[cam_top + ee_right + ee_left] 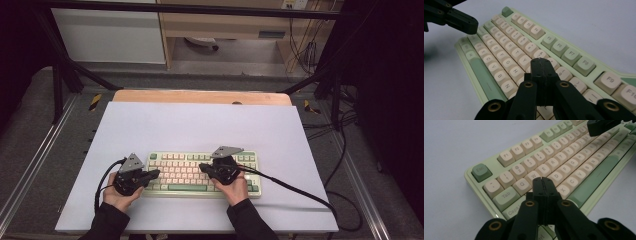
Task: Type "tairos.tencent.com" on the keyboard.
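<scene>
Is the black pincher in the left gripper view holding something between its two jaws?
No, the left gripper has its two black jaws shut flat together with nothing between them, above the cream and green plastic keyboard.

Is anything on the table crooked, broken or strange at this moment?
Nothing stands out. The keyboard lies flat and square on the white mat, and the keycaps in view sit in even rows. The left hand-held gripper and the right hand-held gripper are shut, tips over the keys.
</scene>
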A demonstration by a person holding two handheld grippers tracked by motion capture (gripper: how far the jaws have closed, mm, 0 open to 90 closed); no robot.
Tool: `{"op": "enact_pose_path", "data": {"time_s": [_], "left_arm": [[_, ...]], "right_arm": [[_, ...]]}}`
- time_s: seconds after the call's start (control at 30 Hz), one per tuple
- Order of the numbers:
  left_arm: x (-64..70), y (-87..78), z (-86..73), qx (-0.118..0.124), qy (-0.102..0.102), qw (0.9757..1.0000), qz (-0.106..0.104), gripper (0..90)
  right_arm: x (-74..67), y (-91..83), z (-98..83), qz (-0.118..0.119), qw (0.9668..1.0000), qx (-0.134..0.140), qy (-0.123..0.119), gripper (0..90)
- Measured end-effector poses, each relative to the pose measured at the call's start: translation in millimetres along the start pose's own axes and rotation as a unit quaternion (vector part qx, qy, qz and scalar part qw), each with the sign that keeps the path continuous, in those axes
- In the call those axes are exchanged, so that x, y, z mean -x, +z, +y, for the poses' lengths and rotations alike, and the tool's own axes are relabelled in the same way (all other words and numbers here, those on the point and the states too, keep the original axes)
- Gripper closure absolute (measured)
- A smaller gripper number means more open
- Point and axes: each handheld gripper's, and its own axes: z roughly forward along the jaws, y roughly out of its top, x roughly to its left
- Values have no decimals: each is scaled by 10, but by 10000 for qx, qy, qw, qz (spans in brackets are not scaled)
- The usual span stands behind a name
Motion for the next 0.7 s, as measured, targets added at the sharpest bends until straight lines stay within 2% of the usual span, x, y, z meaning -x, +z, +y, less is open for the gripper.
{"op": "enact_pose_path", "data": {"time_s": [0.3,0.7], "left_arm": [[46,1,35,38,30,10000,-17,900],[114,41,141,39,108,9999,-23,900]], "right_arm": [[15,-145,35,-31,9998,32,-179,900],[108,-317,-77,-34,9999,13,-110,900]]}}
